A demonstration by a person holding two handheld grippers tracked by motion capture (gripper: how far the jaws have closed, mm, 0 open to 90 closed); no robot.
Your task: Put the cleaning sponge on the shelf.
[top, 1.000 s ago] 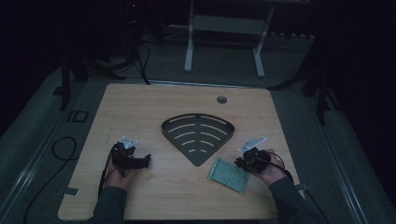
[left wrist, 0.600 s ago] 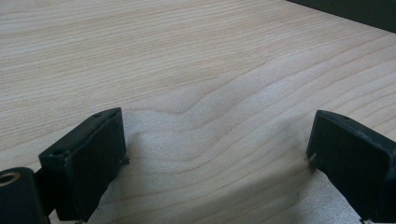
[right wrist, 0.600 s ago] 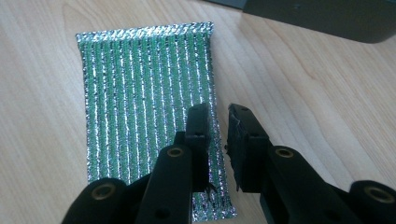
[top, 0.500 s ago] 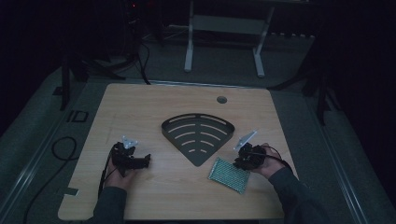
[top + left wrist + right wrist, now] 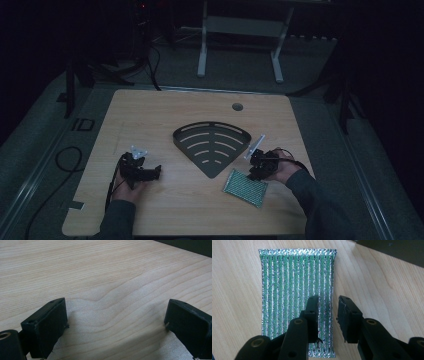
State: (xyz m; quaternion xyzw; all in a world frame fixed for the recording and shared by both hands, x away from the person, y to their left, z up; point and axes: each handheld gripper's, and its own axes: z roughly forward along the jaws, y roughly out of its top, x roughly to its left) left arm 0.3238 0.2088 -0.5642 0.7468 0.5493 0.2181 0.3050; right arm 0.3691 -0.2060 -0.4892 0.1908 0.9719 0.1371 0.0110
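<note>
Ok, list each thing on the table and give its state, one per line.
Green scouring pad: flat on the table, right edge between the jaws, not gripped.
Dark slotted rack: flat, untouched, at mid-table.
Right gripper: jaws just been opening, apart over the pad's edge.
Left gripper: open, nothing between its jaws.

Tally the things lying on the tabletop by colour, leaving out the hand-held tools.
Black: 1, the fan-shaped slotted rack
Green and silver: 1, the ribbed scrubbing pad
Total: 2
</note>
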